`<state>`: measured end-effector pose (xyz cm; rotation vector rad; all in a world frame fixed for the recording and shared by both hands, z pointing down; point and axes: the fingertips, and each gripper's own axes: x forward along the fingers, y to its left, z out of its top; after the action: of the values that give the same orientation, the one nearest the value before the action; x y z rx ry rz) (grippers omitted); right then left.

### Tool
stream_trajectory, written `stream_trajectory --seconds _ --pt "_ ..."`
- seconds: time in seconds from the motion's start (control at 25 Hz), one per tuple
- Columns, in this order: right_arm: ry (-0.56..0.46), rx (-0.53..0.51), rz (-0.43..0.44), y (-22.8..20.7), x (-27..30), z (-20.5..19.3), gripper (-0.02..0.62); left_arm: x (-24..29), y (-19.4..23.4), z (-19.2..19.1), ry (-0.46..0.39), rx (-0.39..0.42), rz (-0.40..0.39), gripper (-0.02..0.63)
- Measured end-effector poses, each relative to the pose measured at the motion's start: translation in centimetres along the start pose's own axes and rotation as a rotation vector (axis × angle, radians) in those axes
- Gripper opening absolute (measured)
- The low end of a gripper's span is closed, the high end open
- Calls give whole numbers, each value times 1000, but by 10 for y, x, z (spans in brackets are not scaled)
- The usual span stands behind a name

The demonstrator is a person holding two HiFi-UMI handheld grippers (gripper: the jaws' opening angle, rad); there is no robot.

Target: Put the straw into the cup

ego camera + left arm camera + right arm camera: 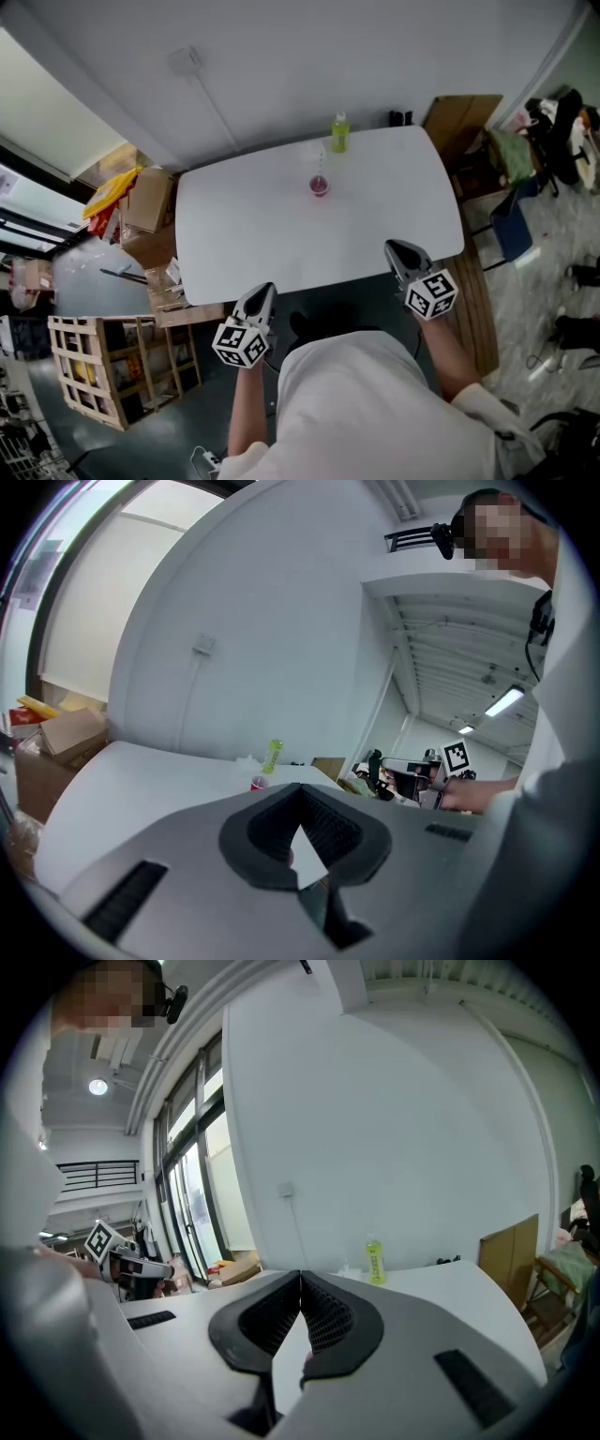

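The cup (319, 186) stands upright near the desk's (234, 234) far edge, just before a green bottle (339, 132). The straw is too small to make out. The left gripper (265, 292) and right gripper (397, 249) hover at the near edge, well apart from the cup, with fingers clenched on nothing.

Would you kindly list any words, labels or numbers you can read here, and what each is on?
No text here can be read.
Label on the green bottle: too small to read.
Faces of the marker cubes: black-and-white square patterns only, no letters or digits.
Sides of the cardboard boxes: no legible print.
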<state>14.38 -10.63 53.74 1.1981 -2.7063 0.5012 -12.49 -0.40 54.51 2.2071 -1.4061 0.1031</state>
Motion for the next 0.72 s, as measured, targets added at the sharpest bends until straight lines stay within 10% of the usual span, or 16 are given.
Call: stream_trajectory --seconds 0.72 --pt "-31 27 -67 38 11 -2 34 -29 24 -7 32 -5 -63 2"
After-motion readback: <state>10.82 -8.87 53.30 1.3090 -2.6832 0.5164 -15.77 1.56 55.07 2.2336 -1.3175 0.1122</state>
